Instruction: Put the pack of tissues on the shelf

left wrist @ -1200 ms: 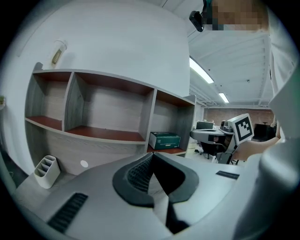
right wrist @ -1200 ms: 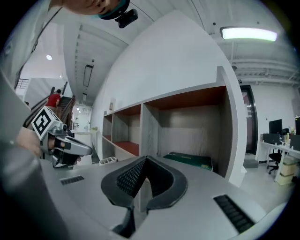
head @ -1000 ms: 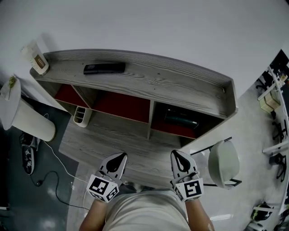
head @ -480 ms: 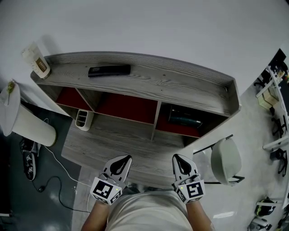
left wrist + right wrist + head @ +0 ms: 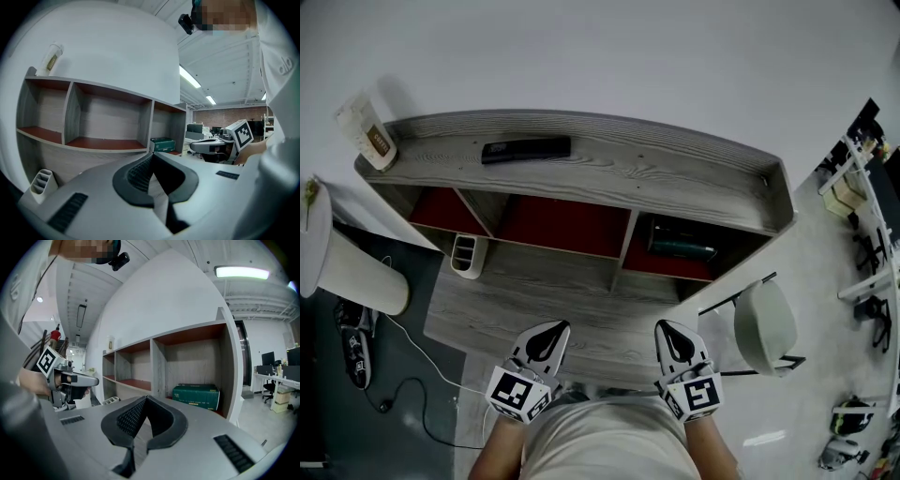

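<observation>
The pack of tissues (image 5: 680, 248) is a dark green packet lying in the right compartment of the grey wooden shelf unit (image 5: 609, 183). It also shows in the right gripper view (image 5: 196, 396) and, small, in the left gripper view (image 5: 162, 144). My left gripper (image 5: 546, 330) and right gripper (image 5: 670, 330) hover side by side over the desk's near edge, well short of the pack. Each is shut with nothing between its jaws, as the left gripper (image 5: 151, 157) and right gripper (image 5: 146, 399) show close up.
A black flat object (image 5: 526, 148) and a pale packet (image 5: 367, 131) lie on the shelf top. A white slotted holder (image 5: 466, 255) stands on the desk at left. A white chair (image 5: 764, 328) is to the right and a white round stand (image 5: 356, 272) to the left.
The head view has shifted slightly. Both grippers stay shut and nearly still at the desk's near edge.
</observation>
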Demonstrator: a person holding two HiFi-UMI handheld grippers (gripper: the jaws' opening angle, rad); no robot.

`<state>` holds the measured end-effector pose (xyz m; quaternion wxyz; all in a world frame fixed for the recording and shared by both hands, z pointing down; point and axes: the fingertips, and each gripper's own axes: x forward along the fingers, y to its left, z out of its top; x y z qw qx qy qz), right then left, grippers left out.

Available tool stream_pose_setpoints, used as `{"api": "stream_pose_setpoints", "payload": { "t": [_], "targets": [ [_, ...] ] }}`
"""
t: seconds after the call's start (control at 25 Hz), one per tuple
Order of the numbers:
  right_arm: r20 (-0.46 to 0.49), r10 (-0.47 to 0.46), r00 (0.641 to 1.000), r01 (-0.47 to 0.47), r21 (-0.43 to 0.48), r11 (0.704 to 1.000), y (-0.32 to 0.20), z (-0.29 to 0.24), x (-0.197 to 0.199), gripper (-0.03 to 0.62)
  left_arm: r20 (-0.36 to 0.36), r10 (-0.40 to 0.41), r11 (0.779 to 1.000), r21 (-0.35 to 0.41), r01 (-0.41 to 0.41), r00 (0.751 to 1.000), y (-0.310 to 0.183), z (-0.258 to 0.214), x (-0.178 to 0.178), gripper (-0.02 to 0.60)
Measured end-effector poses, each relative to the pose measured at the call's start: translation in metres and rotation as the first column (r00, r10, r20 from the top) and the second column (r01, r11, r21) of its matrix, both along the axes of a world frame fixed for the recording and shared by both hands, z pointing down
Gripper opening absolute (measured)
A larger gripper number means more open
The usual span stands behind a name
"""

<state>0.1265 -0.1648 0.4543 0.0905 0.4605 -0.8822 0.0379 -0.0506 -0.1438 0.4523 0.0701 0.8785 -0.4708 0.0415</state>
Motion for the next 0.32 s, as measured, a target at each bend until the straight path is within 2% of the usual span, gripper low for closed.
{"api": "stream_pose_setpoints", "payload": {
  "t": [0.32],
  "targets": [
    [-0.026,0.028,0.999,-0.028,0.003,1.000,0.0022,0.0022,0.0023,0.026,-0.003,0.042,0.999,-0.012,-0.042,0.999,-0.0060,0.0055,0.0034,0.015]
  ]
}}
